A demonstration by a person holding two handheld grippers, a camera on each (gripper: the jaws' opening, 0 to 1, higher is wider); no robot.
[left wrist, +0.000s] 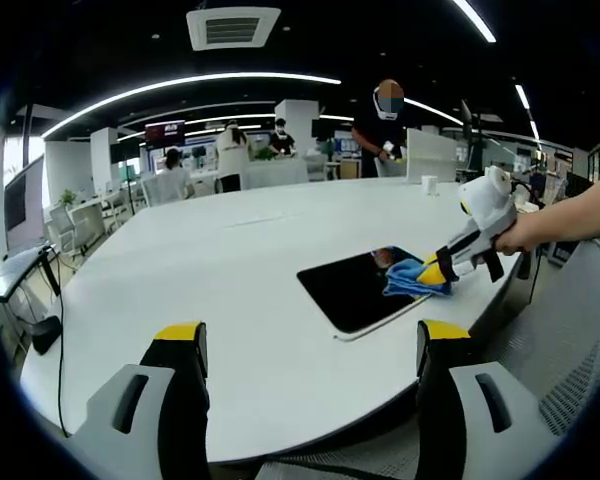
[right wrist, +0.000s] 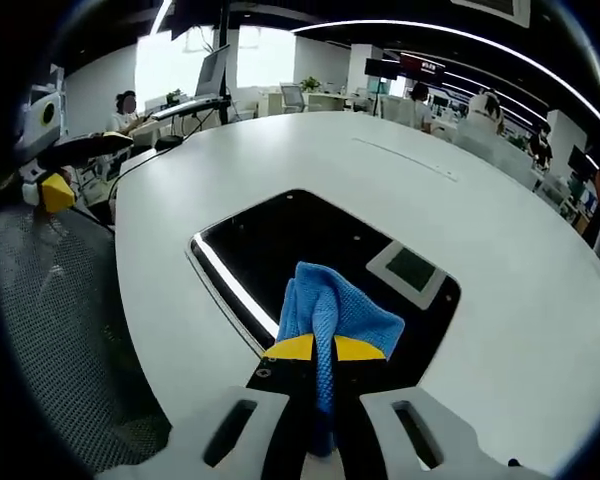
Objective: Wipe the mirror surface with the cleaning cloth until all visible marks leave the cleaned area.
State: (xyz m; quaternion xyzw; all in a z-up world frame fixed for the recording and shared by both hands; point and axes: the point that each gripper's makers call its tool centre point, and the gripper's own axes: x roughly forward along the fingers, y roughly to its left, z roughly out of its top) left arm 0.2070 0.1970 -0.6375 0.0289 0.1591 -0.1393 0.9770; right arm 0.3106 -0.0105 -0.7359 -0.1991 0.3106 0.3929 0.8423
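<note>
The 2 yellow-tipped fingers of the right gripper are pinching the blue cleaning cloth tight against the mirror.

A person's hand is reaching in over the white table, tilting the right gripper down onto the mirror's near corner, with the cloth bunching ahead of its tips on the dark glass. The left gripper is hovering short of the mirror, its fingers standing wide apart and holding nothing. No readable writing is showing.
</note>
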